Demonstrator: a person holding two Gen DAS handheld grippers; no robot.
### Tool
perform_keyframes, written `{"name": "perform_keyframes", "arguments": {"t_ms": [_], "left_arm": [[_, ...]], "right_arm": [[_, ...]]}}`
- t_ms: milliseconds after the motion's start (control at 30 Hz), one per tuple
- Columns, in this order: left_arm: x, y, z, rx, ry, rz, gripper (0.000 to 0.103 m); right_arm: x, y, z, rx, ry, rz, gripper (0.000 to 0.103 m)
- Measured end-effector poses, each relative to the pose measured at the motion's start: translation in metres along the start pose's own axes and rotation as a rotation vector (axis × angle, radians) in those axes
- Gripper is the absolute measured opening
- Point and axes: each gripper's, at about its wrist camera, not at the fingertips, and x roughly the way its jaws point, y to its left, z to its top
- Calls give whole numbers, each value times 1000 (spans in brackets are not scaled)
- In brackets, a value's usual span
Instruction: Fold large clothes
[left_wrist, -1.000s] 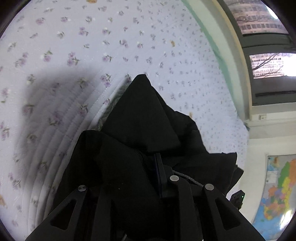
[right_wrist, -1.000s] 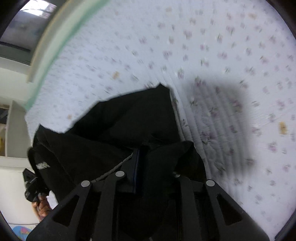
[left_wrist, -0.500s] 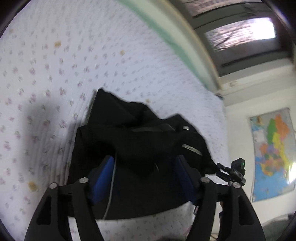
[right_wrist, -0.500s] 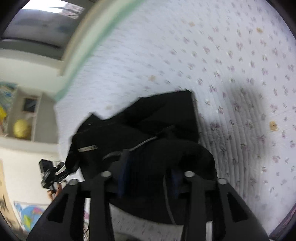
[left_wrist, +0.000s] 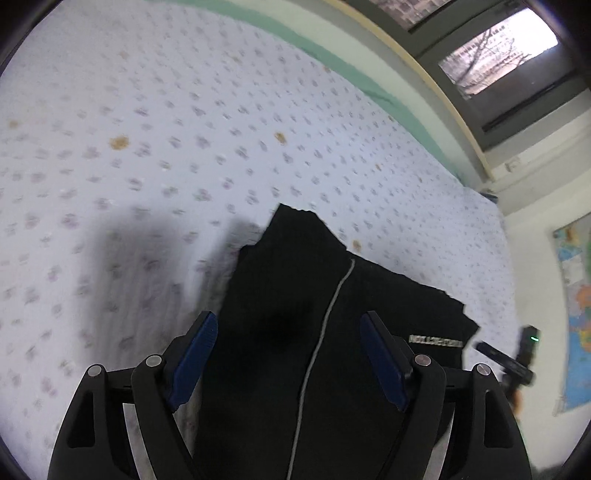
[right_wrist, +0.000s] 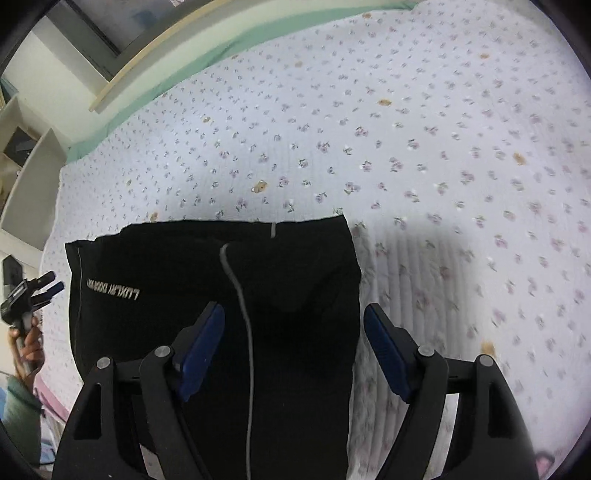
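Observation:
A black garment (left_wrist: 295, 325) with a pale drawstring (left_wrist: 321, 332) and a printed logo (left_wrist: 436, 341) lies folded flat on the floral bedspread (left_wrist: 184, 147). My left gripper (left_wrist: 288, 325) is open and empty, hovering above it. In the right wrist view the same garment (right_wrist: 295, 280) lies as a neat rectangle with its logo (right_wrist: 110, 290) at the left. My right gripper (right_wrist: 293, 317) is open and empty above its right half. The other gripper (right_wrist: 26, 295) shows at the far left, held in a hand.
The bed's far edge meets a green strip and a window ledge (left_wrist: 406, 74). A wall map (left_wrist: 576, 314) hangs at the right. White shelves (right_wrist: 26, 166) stand beyond the bed's left side. The right gripper (left_wrist: 517, 354) shows at the left wrist view's right edge.
Both grippers were shut on the bunched black garment a second ago. They opened, let it go, and drew back and up; the garment now lies flat and folded.

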Motion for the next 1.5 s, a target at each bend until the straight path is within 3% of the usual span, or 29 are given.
{"name": "perform_keyframes", "arguments": {"t_ms": [167,300,333,367,400,467,567,733,833,933,1033,1100,1167,1300,1367,1400,1467,1500], "left_arm": [[33,-3,20,73,96,12,80],[61,8,30,9,134,-32,79],[62,8,30,-2,120,-36,77],[59,6,30,5,99,-21,55],[56,2,28,18,92,-9,25],[45,-4,21,37,66,-5,14],[11,-18,9,60,-28,-23,11],[-38,-37,25,58,-171,-17,10],[-38,-35,45,19,-211,17,10],[7,-21,59,-21,-150,127,11],[62,2,58,-56,-41,211,11],[87,10,54,-60,-5,226,12],[91,9,54,-46,-5,240,16],[60,3,60,-24,-23,203,23],[26,-3,56,-12,-71,141,28],[9,-4,52,-6,-95,122,39],[-20,-11,45,6,-148,126,61],[-41,-20,37,27,-192,129,63]], "right_arm": [[28,-25,16,31,37,33,81],[57,-35,26,76,82,101,81],[59,-34,26,82,83,113,67],[56,-28,26,57,77,112,45],[49,-21,25,28,56,70,41],[29,-4,18,-44,-6,-11,31],[-2,19,12,-101,-74,-73,22],[-40,63,41,-226,-185,-153,21],[-33,81,77,-262,-228,-181,20],[9,76,94,-248,-172,-218,20],[78,53,90,-199,-34,-259,20],[112,39,78,-156,40,-244,20],[121,36,73,-137,55,-233,21],[95,33,80,-74,22,-205,28],[65,37,78,-56,-39,-175,30],[43,42,76,-58,-81,-163,31],[5,55,66,-74,-134,-136,45],[-8,62,60,-88,-151,-123,49]]}}
